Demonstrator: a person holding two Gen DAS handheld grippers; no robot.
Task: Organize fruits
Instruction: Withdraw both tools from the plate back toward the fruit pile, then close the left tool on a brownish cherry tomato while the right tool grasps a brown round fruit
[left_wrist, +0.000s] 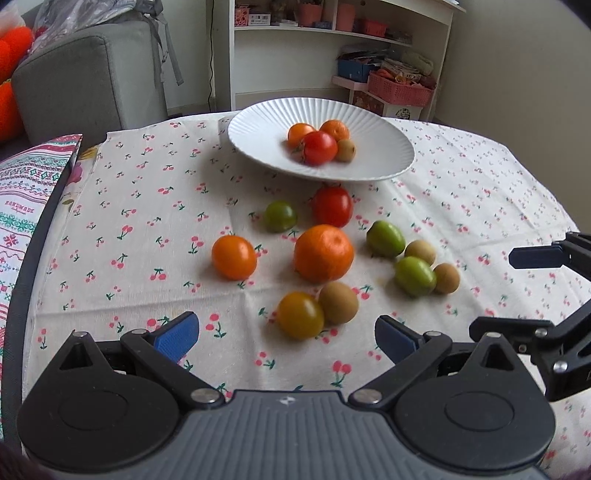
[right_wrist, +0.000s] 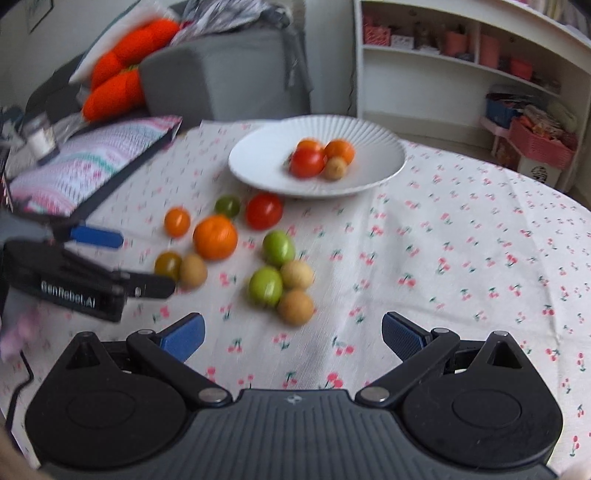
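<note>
Left gripper: blue-padded fingers spread wide, nothing between them, hovering over the table. Just past them at 12 o'clock sit a yellow-orange cherry tomato touching a brown round kiwi-like fruit.

Right gripper: blue fingers also spread, empty. Nearest to it at 12 o'clock is a tan round fruit against a green oval fruit.

Hard to read: the right wrist view is motion-blurred, so fruit edges smear. In the left view the right gripper is cut off at 3 o'clock; only one blue fingertip and black linkage show. In the right view the left gripper enters at 9 o'clock, partly covering the yellow-orange tomato.

Container: white ribbed ceramic plate at 12 o'clock, holding four fruits: red tomato, two orange ones behind it, one small brown one at its right.

Loose on the cloth between plate and fingers: large orange mandarin, smaller orange tomato at its 9 o'clock, dark green tomato, red tomato, plus two green and two tan fruits clustered at 3 o'clock.

Surface: round table under a cherry-print white tablecloth. Room: grey sofa, white shelving unit, pink basket.
</note>
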